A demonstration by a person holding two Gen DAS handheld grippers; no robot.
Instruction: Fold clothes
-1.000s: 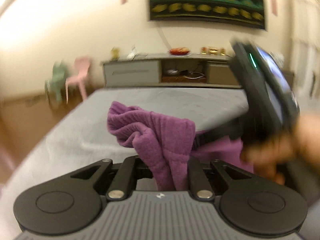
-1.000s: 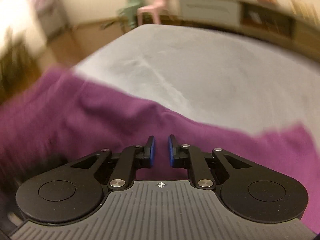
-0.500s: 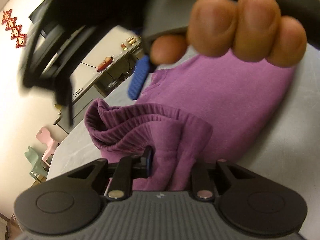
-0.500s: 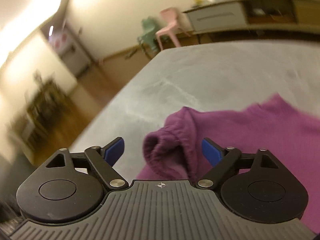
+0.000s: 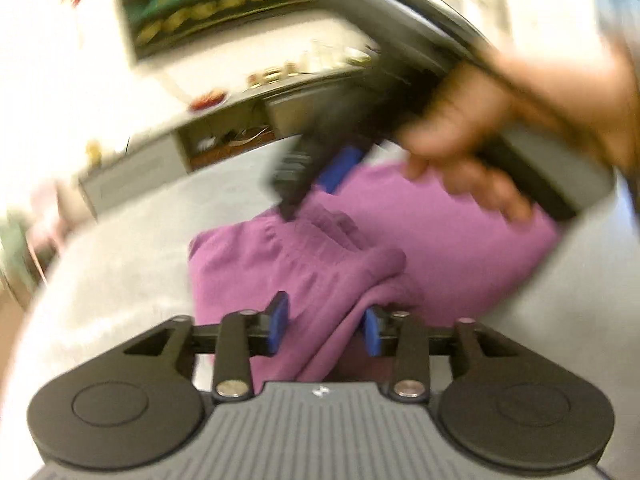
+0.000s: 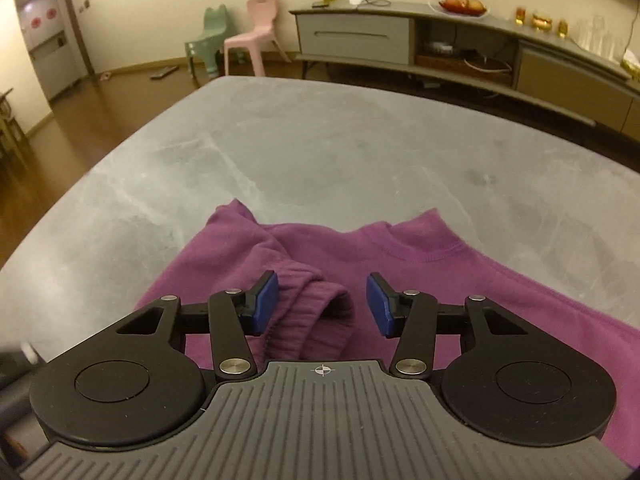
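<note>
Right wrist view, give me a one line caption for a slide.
Open right gripper straddles the ribbed cuff of a purple sweatshirt lying on a grey table.

Looked like a home living room, judging by a long low media console (image 6: 460, 46) against the cream wall with a fruit plate (image 6: 463, 5), small gold ornaments (image 6: 541, 22) and tangled cables in its open shelf. Had 2 child-size plastic chairs, 1 pink (image 6: 256, 28) and 1 green (image 6: 208, 38), on a wooden floor (image 6: 100, 100). Showed a wide grey padded surface (image 6: 340, 140) up front.
</note>
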